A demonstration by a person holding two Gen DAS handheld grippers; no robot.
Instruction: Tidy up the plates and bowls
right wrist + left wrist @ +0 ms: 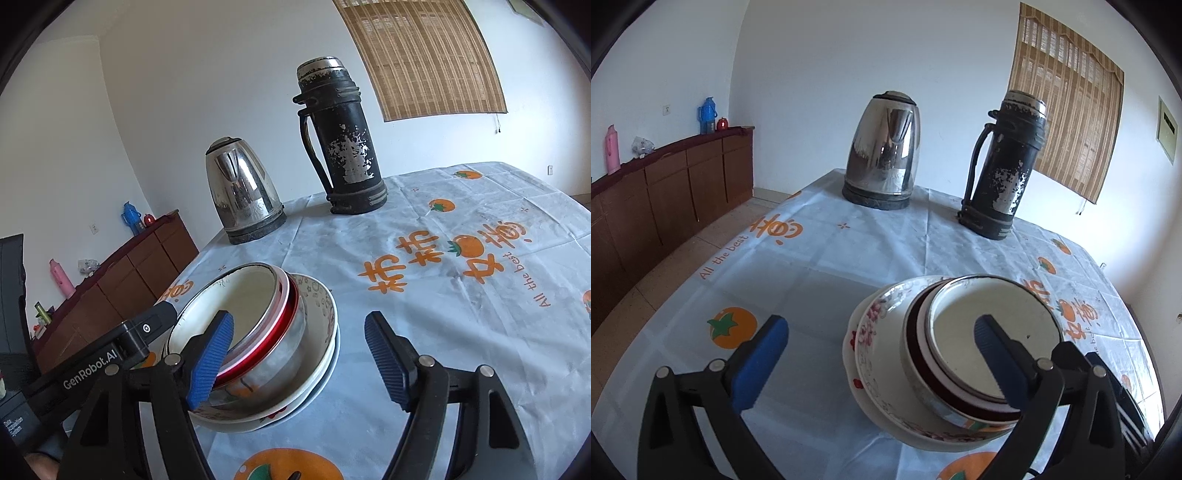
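The stack of dishes sits on the table between the two hand-held grippers, and this is the relation on which the coming move depends. In the left wrist view the left gripper point(881, 341) is wide open, holding nothing: its left blue pad hangs over bare tablecloth point(820, 266), and its right pad stands in front of the top bowl, so the stack lies to the right of this gripper's middle line. In the right wrist view the right gripper point(297, 339) is also open and empty; its left pad appears in front of the bowl's inside, its right pad is over bare cloth, so here the stack lies to the left of the middle line. I cannot tell if any pad touches the rim; both seem just beside it. The stack itself is a white enamel bowl point(993, 325) with a dark rim, nested in a red-banded metal bowl point(280, 332), and this rests in flowered plates point(875, 332). The stack is round, so it has no long axis; only its tilt matters, and the bowls seem to lean a little to one side. Both hands look about equally near, I judge, so either one could take the rim by moving sideways toward the other. Farther back stand a steel electric kettle point(882, 151) and a worn black thermos point(1004, 162), well apart from the dishes.
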